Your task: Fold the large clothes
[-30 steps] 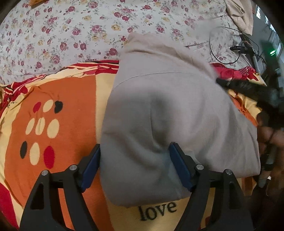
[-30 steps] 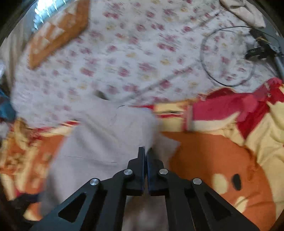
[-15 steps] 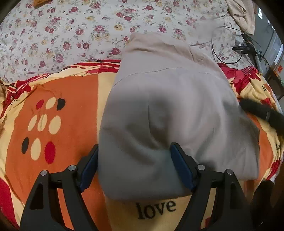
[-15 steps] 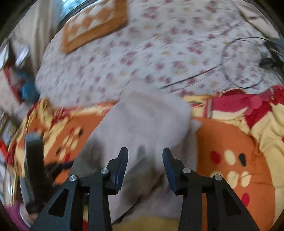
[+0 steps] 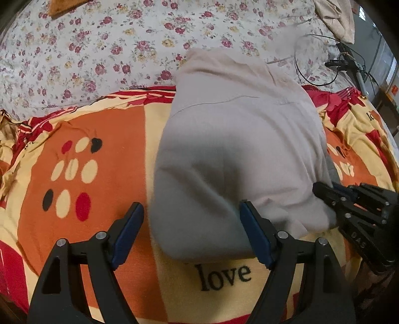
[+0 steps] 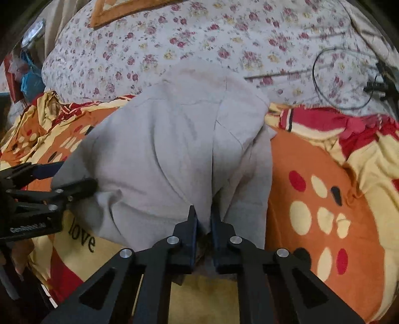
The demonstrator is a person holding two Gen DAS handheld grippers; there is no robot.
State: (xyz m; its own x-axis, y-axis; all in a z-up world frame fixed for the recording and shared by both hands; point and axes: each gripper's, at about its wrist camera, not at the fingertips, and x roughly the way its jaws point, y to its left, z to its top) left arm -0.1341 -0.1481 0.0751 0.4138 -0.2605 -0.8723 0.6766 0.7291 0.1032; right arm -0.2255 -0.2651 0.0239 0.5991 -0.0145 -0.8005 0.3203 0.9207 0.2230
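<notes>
1. Grey garment (image 5: 239, 154) lies folded on the orange/yellow blanket (image 5: 112, 149), top end reaching onto the floral sheet (image 5: 99, 49); near edge sits just above the "love" print (image 5: 224, 274).
2. Left gripper (image 5: 192, 234): jaws wide, straddling the garment's near-left corner. Blue pads (image 5: 127, 231) are not pressing the cloth – left pad is over blanket, right pad is beside a fold.
3. Right gripper (image 6: 204, 221): jaws have just been closing, now narrow w/ a pinch of the garment's near hem between them. Looks clamped on the fabric.
4. In left wrist view, right gripper shows at the garment's near-right corner, tips touching the cloth.
5. Background: black cable loop (image 6: 344, 77) on the sheet, well apart from the garment; orange patterned cushion (image 6: 119, 10) at far edge.
</notes>
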